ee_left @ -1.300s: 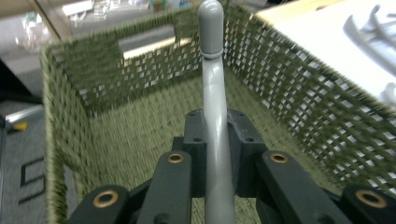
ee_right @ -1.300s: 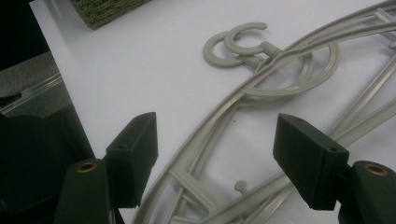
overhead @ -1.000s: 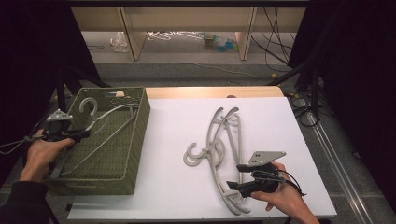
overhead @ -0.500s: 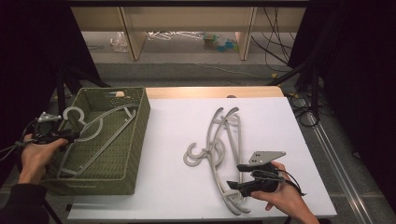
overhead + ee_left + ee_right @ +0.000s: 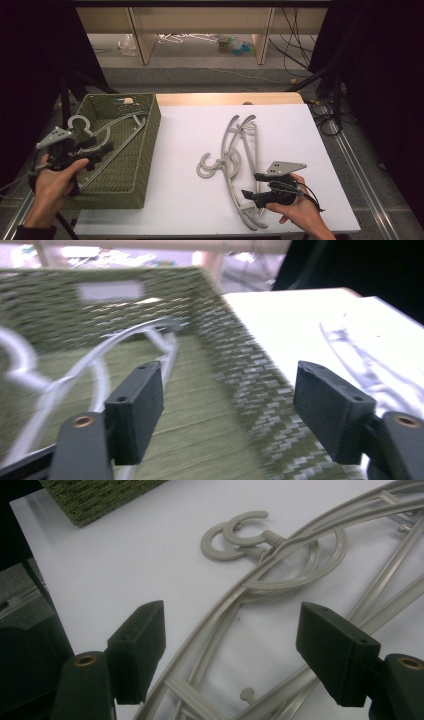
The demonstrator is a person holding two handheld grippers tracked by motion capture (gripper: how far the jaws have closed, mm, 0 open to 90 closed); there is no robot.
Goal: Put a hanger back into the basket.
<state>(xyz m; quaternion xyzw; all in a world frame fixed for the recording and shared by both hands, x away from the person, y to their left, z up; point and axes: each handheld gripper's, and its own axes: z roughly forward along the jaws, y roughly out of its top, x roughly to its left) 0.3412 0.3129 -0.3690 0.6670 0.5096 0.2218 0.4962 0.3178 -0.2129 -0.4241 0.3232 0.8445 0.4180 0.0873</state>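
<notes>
- Since a second ago, the left gripper [image 5: 82, 150] has drawn back toward the lower left of the high view, off the pale grey plastic hanger [image 5: 100, 131] that now lies inside the olive-green woven basket [image 5: 150, 135]; the right gripper [image 5: 265, 187] has not shifted.
- That hanger rests slantwise in the basket, its hook [image 5: 77, 122] up near the left wall, just above the left gripper in the high view.
- Left gripper: its jaws stand wide apart with nothing between them; in the left gripper view the hanger [image 5: 100, 352] lies beyond and left of them.
- Right gripper: its jaws are also spread and empty, poised over the lower end of the pile of matching grey hangers [image 5: 235, 160] on the white table [image 5: 190, 130], low and right of centre in the high view.
- In the right gripper view the hooks [image 5: 240, 535] sit toward the upper middle, the arms running down between the jaws.
- Risk, as I judge it: these hangers are interlocked, so closing on one arm could drag its neighbours along or catch two at once.
- A lifted hook might also snag the basket rim.
</notes>
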